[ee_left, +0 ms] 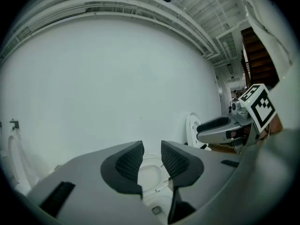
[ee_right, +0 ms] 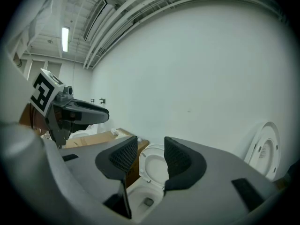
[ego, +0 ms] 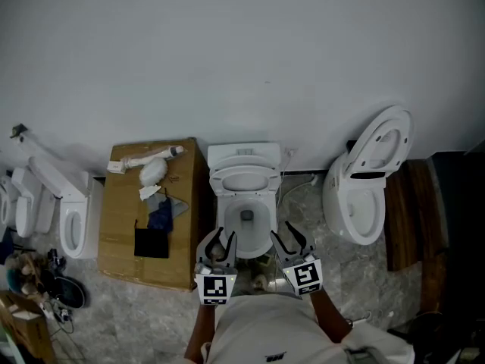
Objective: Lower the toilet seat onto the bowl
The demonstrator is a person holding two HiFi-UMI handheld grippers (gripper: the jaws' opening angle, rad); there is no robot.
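Oval toilet seat [ego: 244,179] — glossy white (upright) — over rounded bowl [ego: 246,226].

We take this for a storeroom or workshop: loose white ceramic toilets [ego: 72,214] stand at nine and three o'clock, a flat brown cardboard box [ego: 121,226] lies on the mottled grey floor [ego: 114,317], and white ceiling pipes [ee_right: 140,8] run overhead.
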